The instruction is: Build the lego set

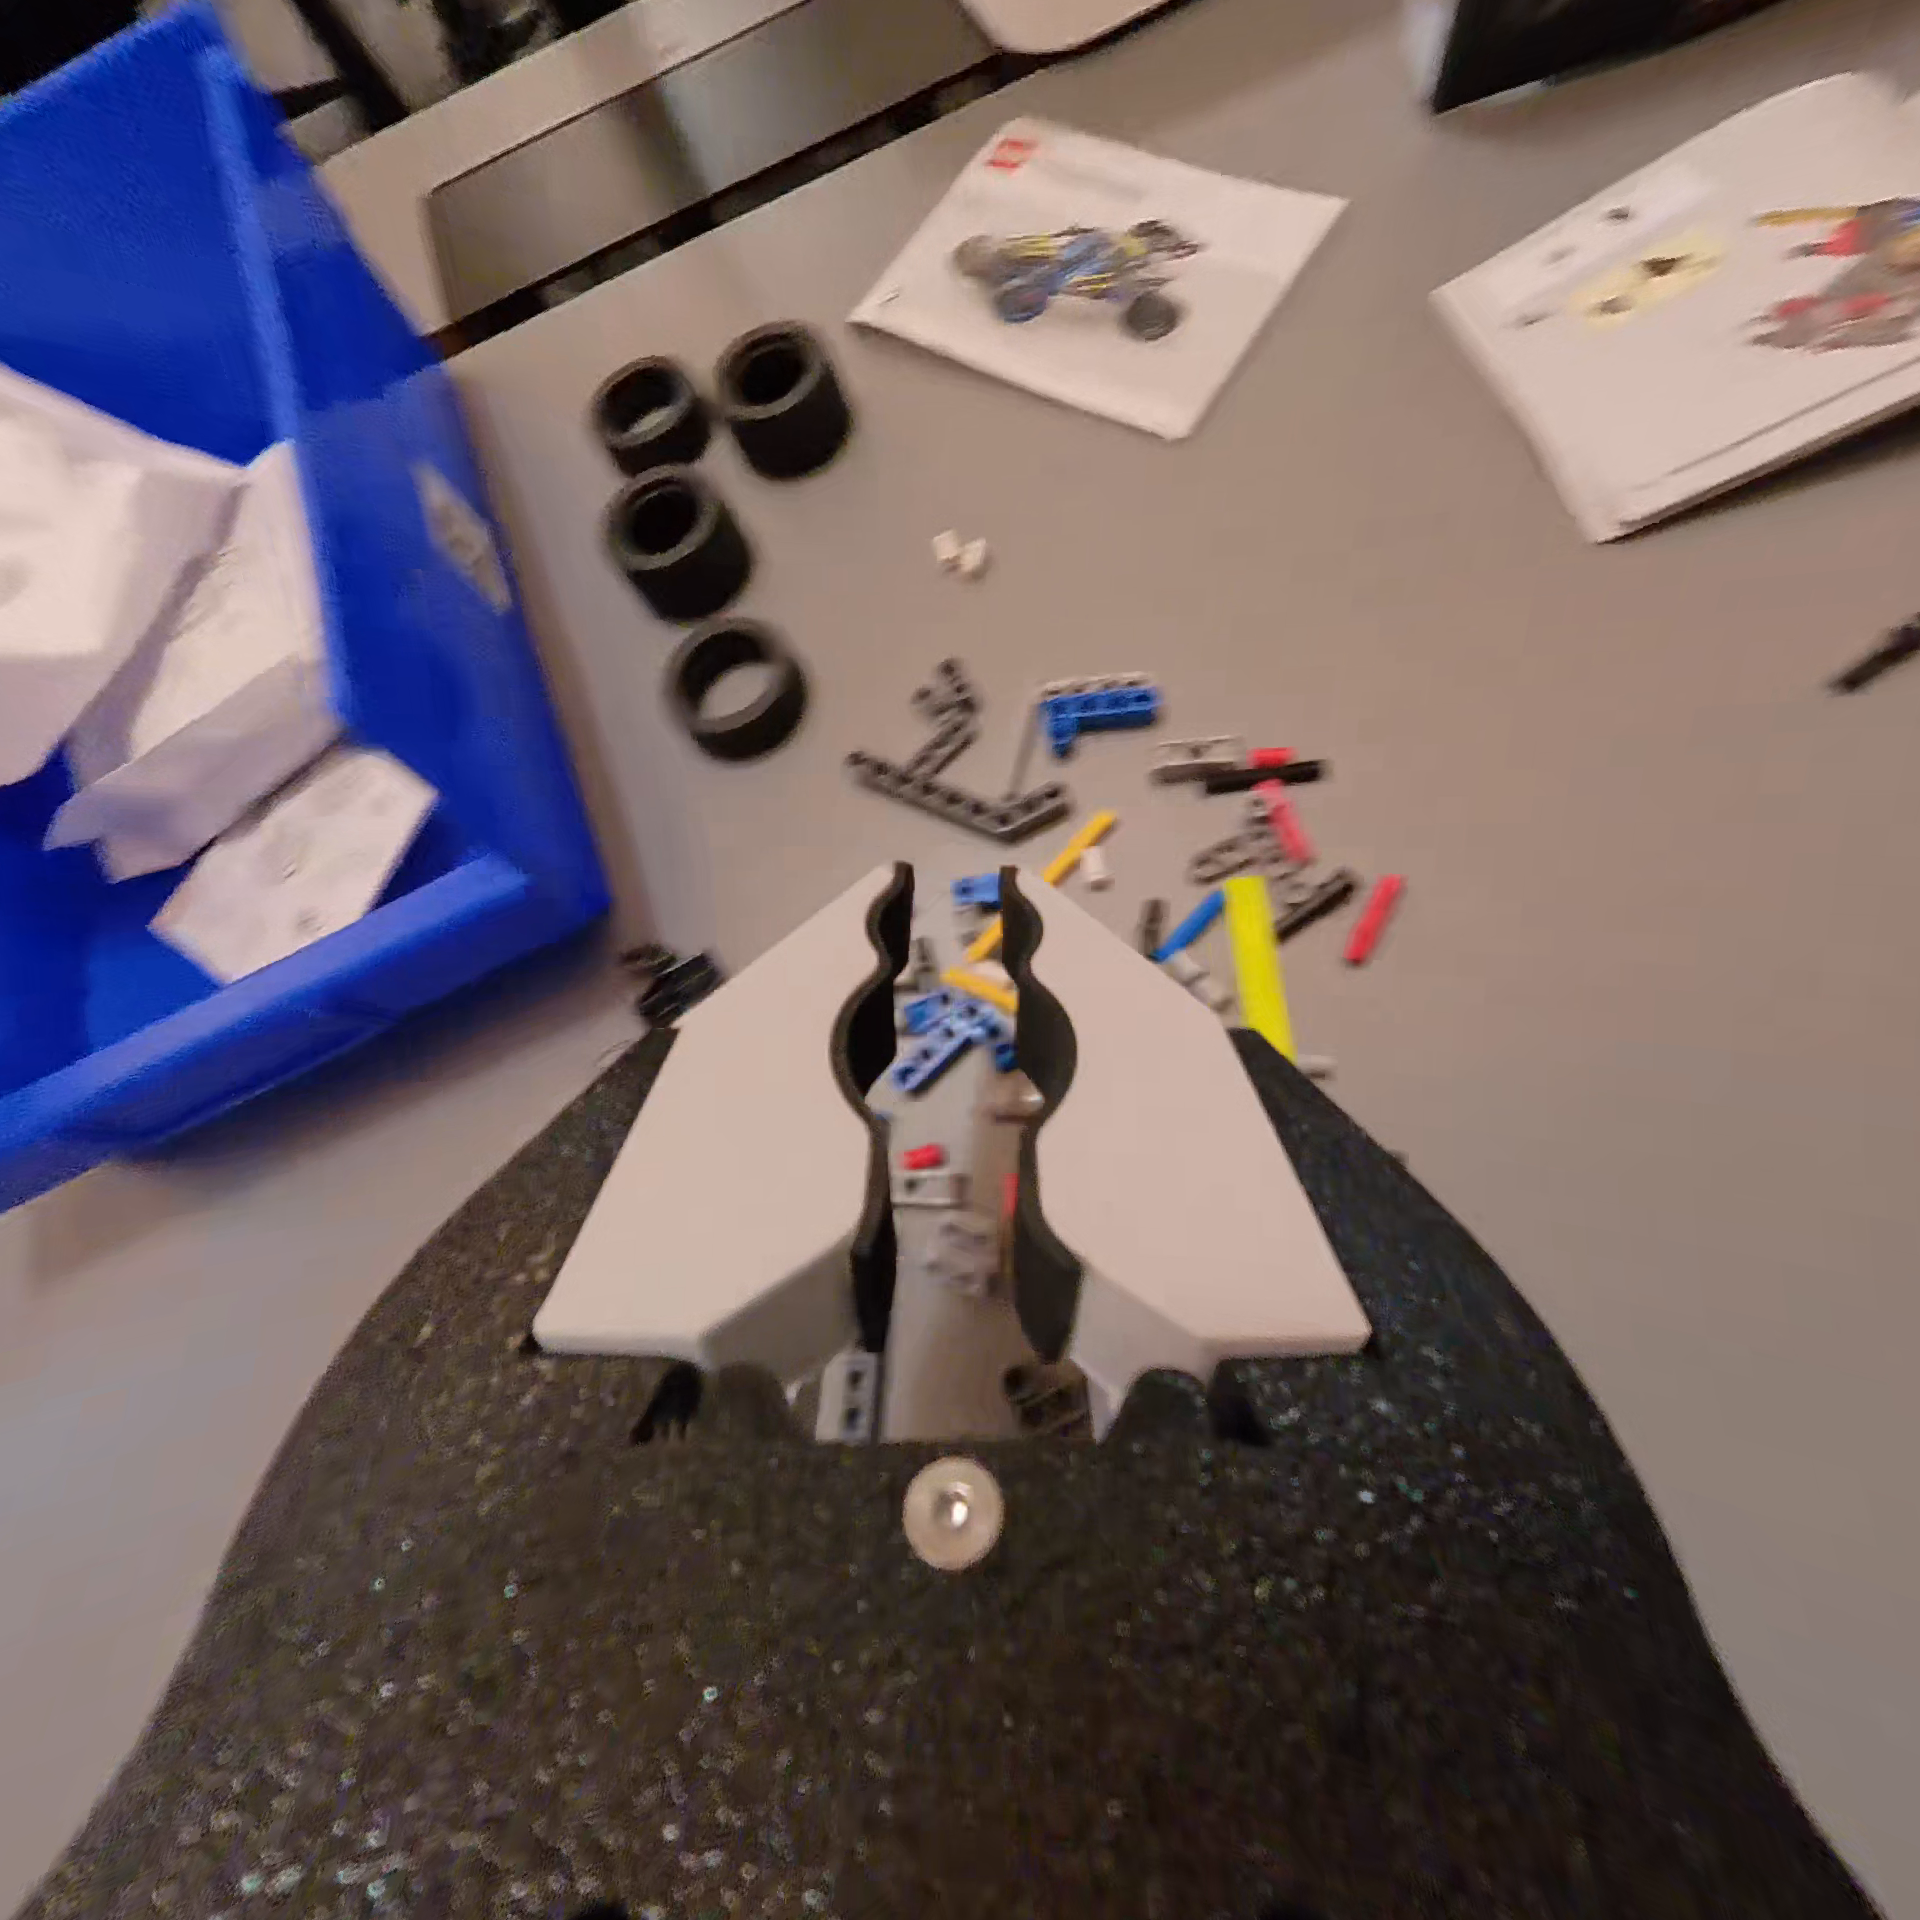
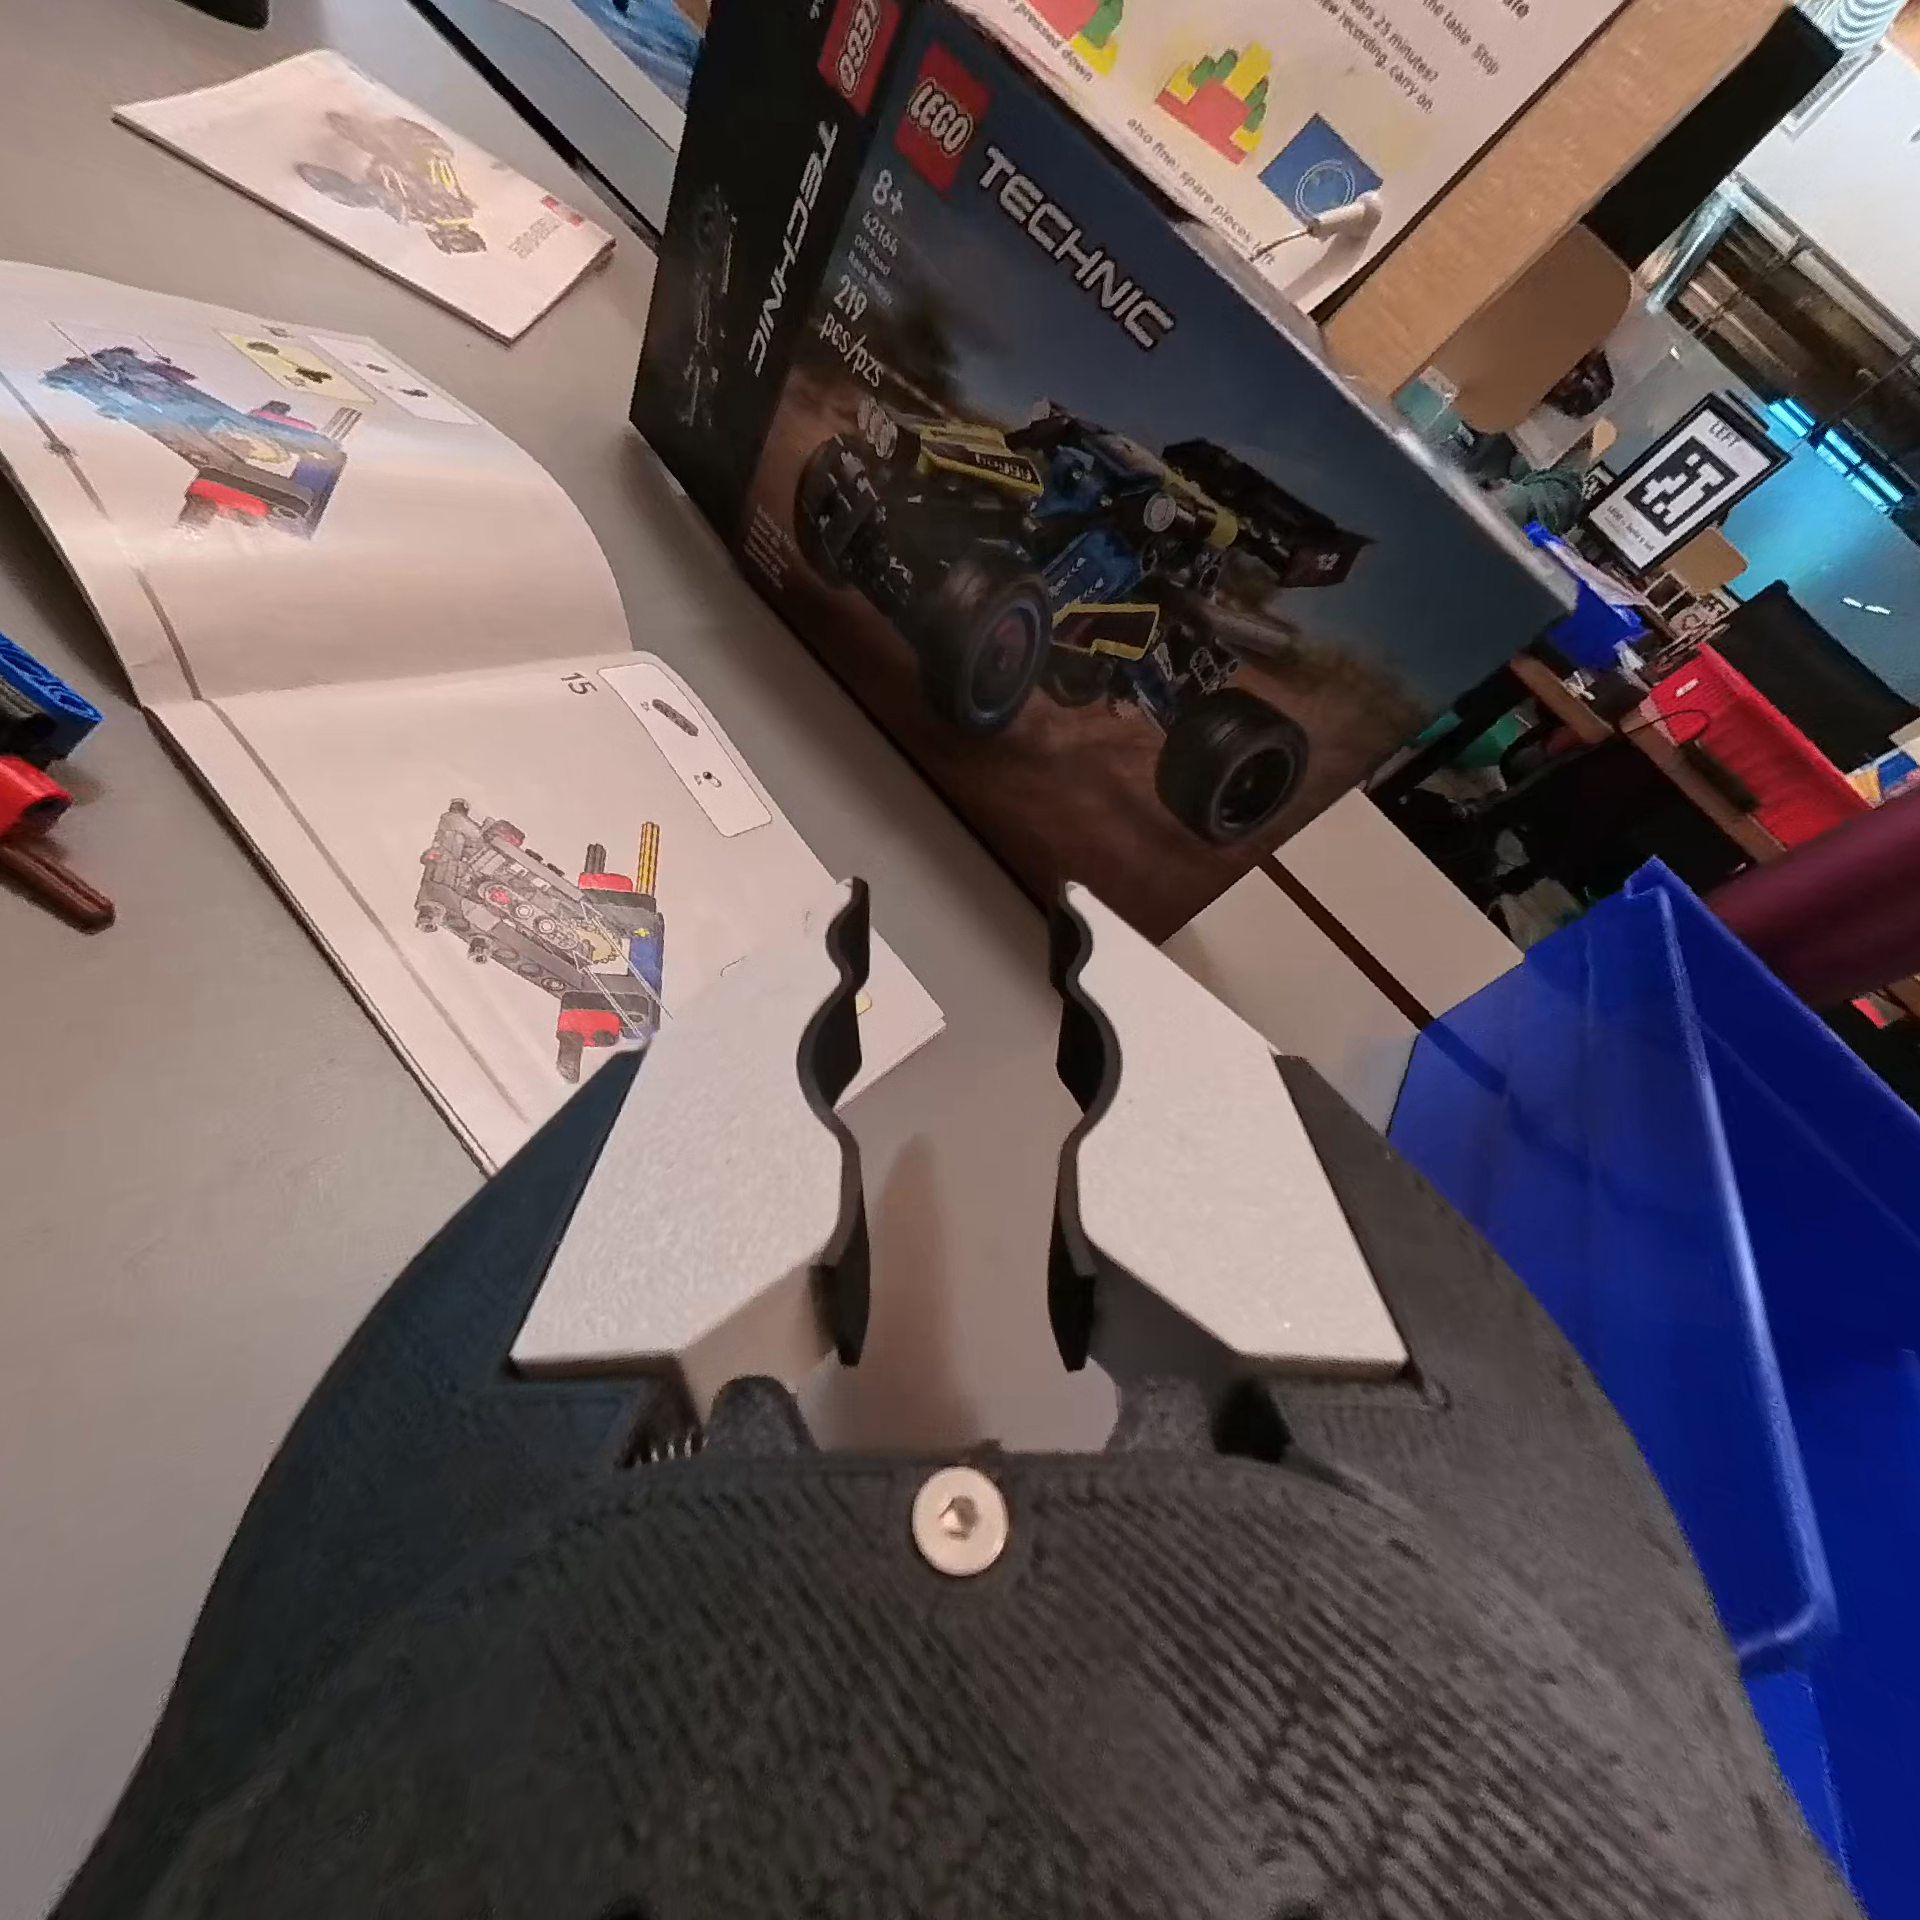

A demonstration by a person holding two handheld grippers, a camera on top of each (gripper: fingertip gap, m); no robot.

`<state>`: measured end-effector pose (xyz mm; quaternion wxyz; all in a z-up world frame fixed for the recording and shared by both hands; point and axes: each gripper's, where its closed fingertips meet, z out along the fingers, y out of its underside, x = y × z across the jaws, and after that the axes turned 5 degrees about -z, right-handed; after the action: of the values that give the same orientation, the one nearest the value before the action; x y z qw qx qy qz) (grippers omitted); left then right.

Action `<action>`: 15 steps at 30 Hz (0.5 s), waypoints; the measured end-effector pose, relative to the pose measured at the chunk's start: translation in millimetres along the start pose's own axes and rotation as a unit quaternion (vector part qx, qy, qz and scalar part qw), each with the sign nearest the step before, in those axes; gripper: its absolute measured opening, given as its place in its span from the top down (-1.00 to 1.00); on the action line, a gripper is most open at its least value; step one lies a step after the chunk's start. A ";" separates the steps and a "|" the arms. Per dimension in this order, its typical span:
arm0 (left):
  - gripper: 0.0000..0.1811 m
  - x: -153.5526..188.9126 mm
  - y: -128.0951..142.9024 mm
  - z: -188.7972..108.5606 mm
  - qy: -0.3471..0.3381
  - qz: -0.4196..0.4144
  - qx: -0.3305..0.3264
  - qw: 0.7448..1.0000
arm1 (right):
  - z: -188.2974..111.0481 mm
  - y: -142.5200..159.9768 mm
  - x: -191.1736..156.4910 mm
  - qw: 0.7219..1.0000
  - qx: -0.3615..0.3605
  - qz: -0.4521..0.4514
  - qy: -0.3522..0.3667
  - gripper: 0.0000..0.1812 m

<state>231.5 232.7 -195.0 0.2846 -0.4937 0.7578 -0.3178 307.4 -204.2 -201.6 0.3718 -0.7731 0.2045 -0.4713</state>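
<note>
Loose Lego Technic pieces [image 1: 1195,862] lie scattered on the grey table: a blue beam [image 1: 1101,712], a dark grey angled beam [image 1: 956,790], a yellow axle [image 1: 1257,966], and red and black pins. Several black tyres [image 1: 675,540] stand to their left. My left gripper [image 1: 954,883] hovers over the near part of the pile, jaws narrowly apart and empty. My right gripper [image 2: 964,904] is open and empty above the near corner of the open instruction booklet [image 2: 364,582]. A partly built blue, red and black assembly [image 2: 31,748] shows at the left edge.
A blue bin [image 1: 416,623] holding white paper bags stands left of the pile. Another blue bin [image 2: 1662,1247] is close on the right of my right gripper. The Lego box [image 2: 1039,468] stands upright behind the booklet. A closed booklet [image 1: 1101,281] lies farther back. About 45 cm separates my left fingertips from my right. The yellow axle [image 1: 1257,966] is about 8 cm from my left fingertips and 40 cm from my right.
</note>
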 end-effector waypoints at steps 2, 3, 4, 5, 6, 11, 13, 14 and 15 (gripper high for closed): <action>0.86 -20.5 1.2 -4.6 -0.021 -0.008 0.006 1.000 | 1.7 2.2 -2.2 1.000 -0.009 -0.012 0.001 0.64; 0.89 -25.2 -0.7 -4.6 -0.017 -0.010 0.011 1.000 | 2.4 2.7 -3.4 1.000 -0.012 -0.017 0.000 0.64; 0.89 -26.9 -3.1 -2.1 -0.007 -0.008 0.012 1.000 | 2.9 3.4 -3.9 1.000 -0.015 -0.021 0.000 0.64; 0.88 -24.8 -5.0 2.8 0.010 -0.002 0.005 1.000 | 3.3 3.9 -3.8 1.000 -0.017 -0.022 0.002 0.65; 0.84 -20.0 -5.2 8.8 0.033 0.008 -0.011 0.999 | 3.4 4.1 -3.4 1.000 -0.018 -0.022 0.004 0.65; 0.83 -49.1 -6.2 26.8 -0.009 0.037 -0.070 0.997 | 2.4 3.9 -0.5 1.000 -0.016 -0.021 0.012 0.67; 0.83 -51.9 -6.4 27.4 0.007 0.019 -0.070 0.997 | 1.9 4.8 -0.1 1.000 -0.017 -0.021 0.013 0.67; 0.83 -56.3 -5.2 25.2 0.003 0.012 -0.073 0.997 | 1.9 5.4 0.6 1.000 -0.018 -0.021 0.014 0.67; 0.84 -64.3 -4.2 21.2 -0.014 0.008 -0.071 0.997 | 2.1 5.9 0.7 1.000 -0.019 -0.021 0.013 0.67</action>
<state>272.1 286.9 -197.8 0.2621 -0.5110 0.7784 -0.2535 309.7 -207.6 -206.3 0.3442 -0.7779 0.2026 -0.4852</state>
